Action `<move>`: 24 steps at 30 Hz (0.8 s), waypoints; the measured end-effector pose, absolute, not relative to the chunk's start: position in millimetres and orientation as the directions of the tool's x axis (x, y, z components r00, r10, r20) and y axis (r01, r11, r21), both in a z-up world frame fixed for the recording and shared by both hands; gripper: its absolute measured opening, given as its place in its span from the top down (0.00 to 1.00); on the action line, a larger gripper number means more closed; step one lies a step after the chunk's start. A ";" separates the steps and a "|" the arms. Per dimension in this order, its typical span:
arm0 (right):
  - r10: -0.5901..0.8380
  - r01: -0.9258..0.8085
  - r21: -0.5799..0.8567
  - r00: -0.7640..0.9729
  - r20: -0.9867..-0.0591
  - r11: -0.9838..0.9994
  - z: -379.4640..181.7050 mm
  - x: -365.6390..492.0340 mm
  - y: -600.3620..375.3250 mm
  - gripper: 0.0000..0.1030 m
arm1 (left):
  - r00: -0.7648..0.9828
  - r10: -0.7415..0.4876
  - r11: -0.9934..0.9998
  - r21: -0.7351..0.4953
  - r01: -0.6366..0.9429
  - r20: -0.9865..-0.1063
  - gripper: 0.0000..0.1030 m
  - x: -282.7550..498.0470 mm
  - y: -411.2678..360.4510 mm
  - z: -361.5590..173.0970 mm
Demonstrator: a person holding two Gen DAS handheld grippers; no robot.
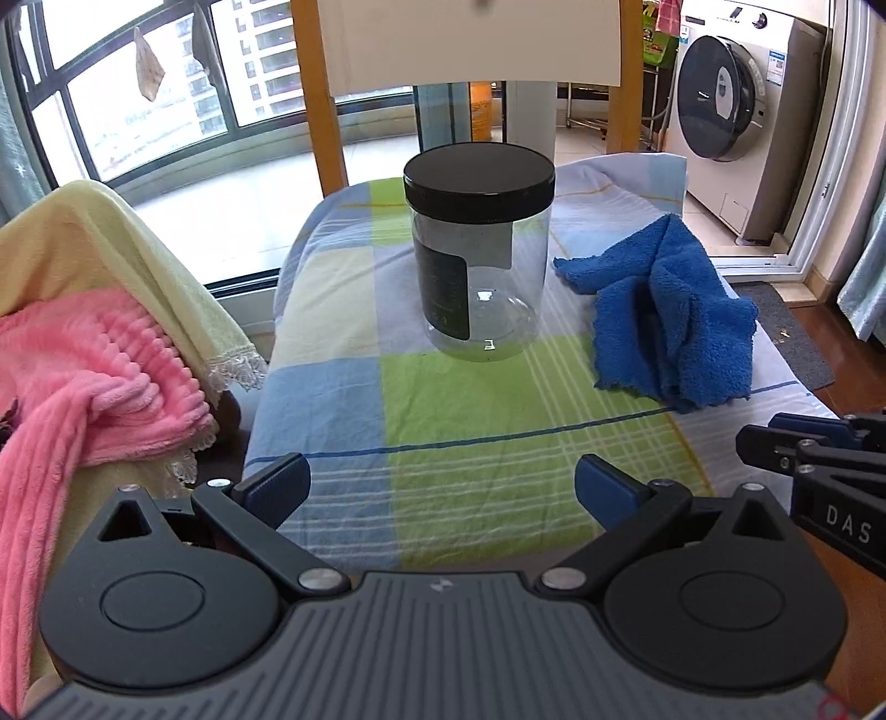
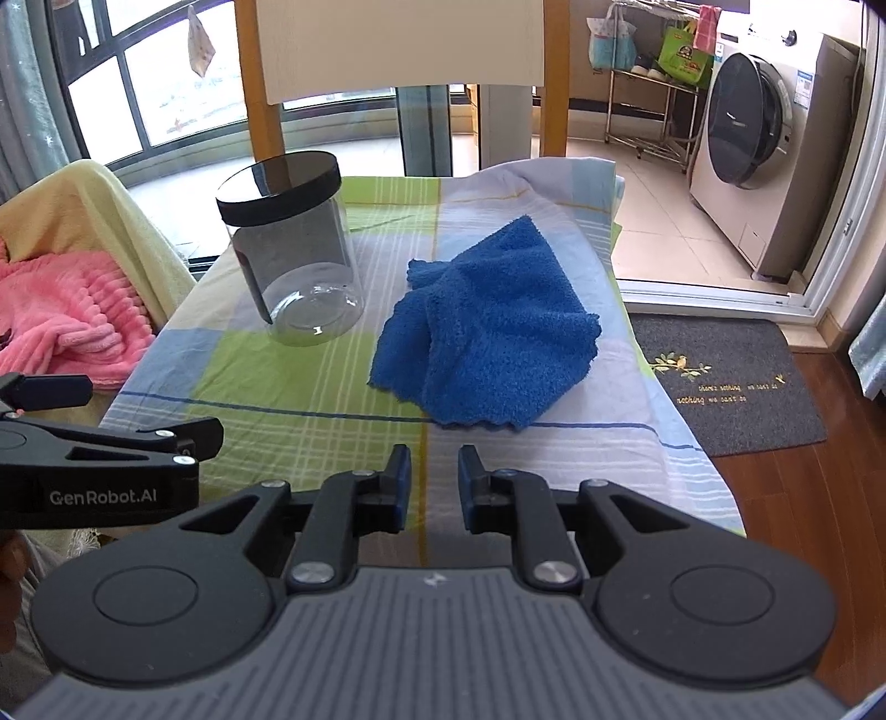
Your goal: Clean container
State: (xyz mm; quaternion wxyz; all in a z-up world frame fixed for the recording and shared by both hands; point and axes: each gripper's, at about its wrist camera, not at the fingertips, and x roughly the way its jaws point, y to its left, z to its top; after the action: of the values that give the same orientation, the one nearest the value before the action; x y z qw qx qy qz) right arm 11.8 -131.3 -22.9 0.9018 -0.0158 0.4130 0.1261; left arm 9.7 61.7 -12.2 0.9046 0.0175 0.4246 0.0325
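Note:
A clear plastic jar (image 1: 479,260) (image 2: 293,260) with a black screw lid and a dark label stands upright on the checked cloth. Right of it lies a crumpled blue towel (image 1: 673,315) (image 2: 493,327). My left gripper (image 1: 443,487) hovers above the near part of the cloth, in line with the jar but well short of it, jaws wide open and empty. My right gripper (image 2: 434,482) hangs in front of the towel, short of it, its jaws a narrow gap apart with nothing between them. Each gripper shows at the edge of the other's view.
The checked cloth (image 1: 443,399) covers a narrow surface that drops off at both sides. A wooden chair back (image 1: 470,44) rises behind it. Pink and yellow blankets (image 1: 94,354) pile up on the left. A washing machine (image 2: 769,144) and a dark doormat (image 2: 725,382) are on the right.

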 end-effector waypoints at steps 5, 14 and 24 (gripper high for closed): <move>0.195 -0.224 0.066 0.621 -0.759 0.972 -23.4 17.2 -131.9 0.85 | 0.639 0.038 0.999 0.045 -0.005 -0.768 0.01 14.6 57.8 -13.8; 0.156 -0.165 0.067 0.621 -0.768 0.984 -22.5 28.0 -147.7 0.85 | 0.645 0.011 0.998 0.047 0.038 -0.764 0.01 16.0 49.4 -11.6; 0.165 -0.161 0.082 0.610 -0.775 0.984 -23.1 26.2 -152.6 0.85 | 0.653 -0.001 0.994 0.072 0.085 -0.757 0.01 16.9 41.2 -11.4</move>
State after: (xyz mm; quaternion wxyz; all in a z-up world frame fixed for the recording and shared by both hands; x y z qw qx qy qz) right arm 26.2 -152.6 -23.1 0.8972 0.0019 0.4321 0.0908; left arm 16.9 41.2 -11.4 0.9078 0.0503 0.4157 -0.0238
